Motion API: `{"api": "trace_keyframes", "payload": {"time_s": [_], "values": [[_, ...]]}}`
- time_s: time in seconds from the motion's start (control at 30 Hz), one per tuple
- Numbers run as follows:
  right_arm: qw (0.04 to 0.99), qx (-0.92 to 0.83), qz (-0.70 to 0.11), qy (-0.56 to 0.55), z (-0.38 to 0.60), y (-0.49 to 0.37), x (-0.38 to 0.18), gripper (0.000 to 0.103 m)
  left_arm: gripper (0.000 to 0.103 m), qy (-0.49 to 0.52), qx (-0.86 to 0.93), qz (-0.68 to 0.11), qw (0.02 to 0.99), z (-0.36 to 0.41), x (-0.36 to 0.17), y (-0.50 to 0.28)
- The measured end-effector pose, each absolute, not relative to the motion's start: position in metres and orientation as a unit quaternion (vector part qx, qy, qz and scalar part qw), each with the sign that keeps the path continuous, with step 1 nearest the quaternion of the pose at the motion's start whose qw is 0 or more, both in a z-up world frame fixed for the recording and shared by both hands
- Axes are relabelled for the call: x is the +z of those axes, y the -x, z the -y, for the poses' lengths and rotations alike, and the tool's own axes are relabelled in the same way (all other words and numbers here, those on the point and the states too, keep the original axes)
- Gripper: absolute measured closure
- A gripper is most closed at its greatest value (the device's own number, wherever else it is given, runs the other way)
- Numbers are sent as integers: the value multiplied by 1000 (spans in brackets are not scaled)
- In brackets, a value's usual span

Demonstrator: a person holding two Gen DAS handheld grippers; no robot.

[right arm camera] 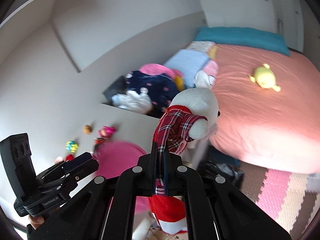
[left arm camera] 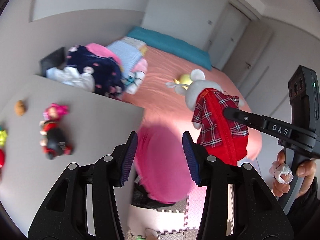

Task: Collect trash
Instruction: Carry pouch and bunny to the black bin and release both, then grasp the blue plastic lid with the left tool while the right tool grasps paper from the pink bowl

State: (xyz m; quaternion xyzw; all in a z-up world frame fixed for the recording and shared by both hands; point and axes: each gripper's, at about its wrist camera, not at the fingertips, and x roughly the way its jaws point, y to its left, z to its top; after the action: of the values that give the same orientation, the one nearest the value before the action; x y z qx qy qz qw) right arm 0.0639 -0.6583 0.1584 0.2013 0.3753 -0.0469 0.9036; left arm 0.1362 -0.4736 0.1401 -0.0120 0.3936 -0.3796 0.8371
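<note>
My right gripper [right arm camera: 160,168] is shut on the plaid shirt of a grey plush mouse [right arm camera: 197,108] in red clothes and holds it in the air. The mouse also shows in the left wrist view [left arm camera: 218,126], hanging from the right gripper [left arm camera: 230,111]. My left gripper [left arm camera: 160,156] is open and empty above a pink round bin [left arm camera: 162,168]; it shows at lower left in the right wrist view [right arm camera: 80,162]. A crumpled white scrap [left arm camera: 282,173] is tucked in the hand on the right gripper's handle.
A grey desk [left arm camera: 84,108] holds a small doll [left arm camera: 53,132], a brown ball [left arm camera: 20,108] and other toys. A bed with a pink sheet [right arm camera: 260,108] carries a clothes pile [right arm camera: 156,88] and a yellow plush [right arm camera: 264,78]. Foam mats [right arm camera: 280,192] cover the floor.
</note>
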Motion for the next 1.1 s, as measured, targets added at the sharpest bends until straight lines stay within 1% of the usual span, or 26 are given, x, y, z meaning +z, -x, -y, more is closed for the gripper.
{"api": "trace_keyframes", "payload": {"time_s": [0.07,0.1,0.13,0.17,0.2,0.23,0.27,0.3,0.33,0.37,0.43,0.7,0.83,0.9,1.1], "values": [[896,-59,-385,-214,673,-59,148,97,57,0,-388,-402,829,494,132,-134],[892,-63,-389,-219,679,-58,143,97,60,-5,-391,-407,826,503,128,-134],[889,-68,-395,-223,687,-59,137,97,69,-13,-393,-412,822,513,123,-135],[880,-81,-417,-211,693,-64,129,96,70,-22,-392,-420,818,522,118,-139],[869,-94,-448,-188,699,-68,119,88,70,-45,-375,-430,820,536,109,-142],[861,-114,-465,-171,702,-72,113,79,66,-64,-369,-441,816,545,104,-144],[861,-140,-461,-164,708,-68,109,54,53,-80,-352,-450,817,554,97,-147],[862,-150,-454,-170,714,-62,107,40,18,-85,-333,-449,825,554,95,-148],[861,-150,-453,-177,719,-56,105,40,11,-74,-331,-436,834,550,96,-147],[860,-146,-451,-187,725,-51,104,40,11,-50,-343,-429,834,545,98,-147],[860,-150,-450,-190,732,-47,102,40,11,-33,-344,-435,832,543,98,-150],[863,-138,-443,-200,737,-45,104,40,11,-21,-337,-445,829,544,97,-153],[867,-122,-440,-200,727,-50,108,40,11,-24,-332,-442,833,537,102,-150],[870,-113,-438,-198,720,-54,110,38,11,-22,-328,-439,836,530,104,-150],[877,-77,-438,-183,686,-75,116,38,10,-14,-305,-434,847,495,109,-150]]}}
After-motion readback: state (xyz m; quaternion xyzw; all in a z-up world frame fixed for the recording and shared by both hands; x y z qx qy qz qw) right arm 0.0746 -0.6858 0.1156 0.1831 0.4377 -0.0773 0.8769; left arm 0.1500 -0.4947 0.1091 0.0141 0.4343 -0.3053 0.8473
